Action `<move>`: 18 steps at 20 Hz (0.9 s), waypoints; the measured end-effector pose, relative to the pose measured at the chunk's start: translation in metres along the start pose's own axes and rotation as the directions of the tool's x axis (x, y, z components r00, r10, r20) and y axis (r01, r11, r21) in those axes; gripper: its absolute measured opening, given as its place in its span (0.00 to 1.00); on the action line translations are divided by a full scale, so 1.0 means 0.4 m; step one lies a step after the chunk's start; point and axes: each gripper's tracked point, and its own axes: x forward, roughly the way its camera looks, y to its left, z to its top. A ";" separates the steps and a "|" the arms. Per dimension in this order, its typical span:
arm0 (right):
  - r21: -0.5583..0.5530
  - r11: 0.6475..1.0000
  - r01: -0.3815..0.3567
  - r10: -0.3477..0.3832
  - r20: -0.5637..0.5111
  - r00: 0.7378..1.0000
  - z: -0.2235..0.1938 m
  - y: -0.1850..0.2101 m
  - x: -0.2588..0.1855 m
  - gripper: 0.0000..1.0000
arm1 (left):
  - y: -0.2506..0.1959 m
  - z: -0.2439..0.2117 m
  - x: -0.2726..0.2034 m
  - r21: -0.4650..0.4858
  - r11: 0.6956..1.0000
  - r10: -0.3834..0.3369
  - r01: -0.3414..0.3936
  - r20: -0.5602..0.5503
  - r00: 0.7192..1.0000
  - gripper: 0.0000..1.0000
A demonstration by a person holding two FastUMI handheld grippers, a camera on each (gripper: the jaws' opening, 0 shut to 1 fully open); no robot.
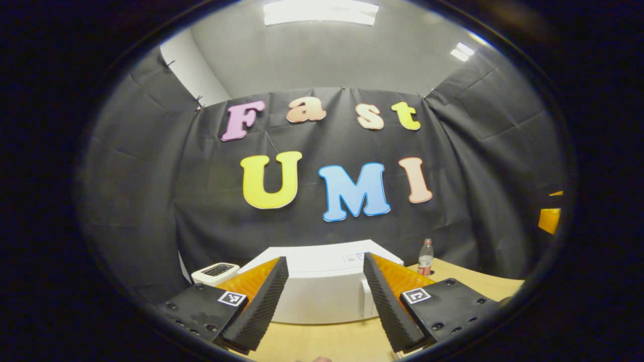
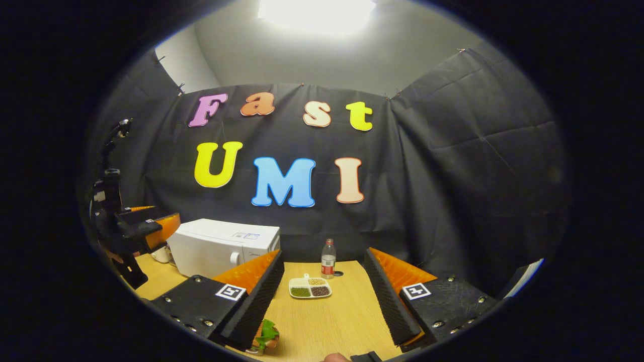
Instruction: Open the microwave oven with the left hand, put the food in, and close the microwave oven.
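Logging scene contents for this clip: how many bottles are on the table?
1. A single bottle stands upright at the far edge of the table, right of the microwave and just behind the divided dish. Others could be hidden behind the microwave.

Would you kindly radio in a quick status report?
Left gripper open, facing closed white microwave oven. Right gripper open, empty. White divided food dish on wooden table, untouched.

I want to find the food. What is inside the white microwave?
You can't see inside: the microwave oven has its door shut, so anything in it is hidden. A divided plate of food sits out on the wooden table, near a bottle.
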 end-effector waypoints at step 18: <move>-0.053 0.967 0.250 -0.255 -0.132 0.958 -0.066 -0.096 0.028 0.97 | -0.204 -0.407 0.352 -0.025 0.987 -0.158 0.158 -0.265 0.951 0.99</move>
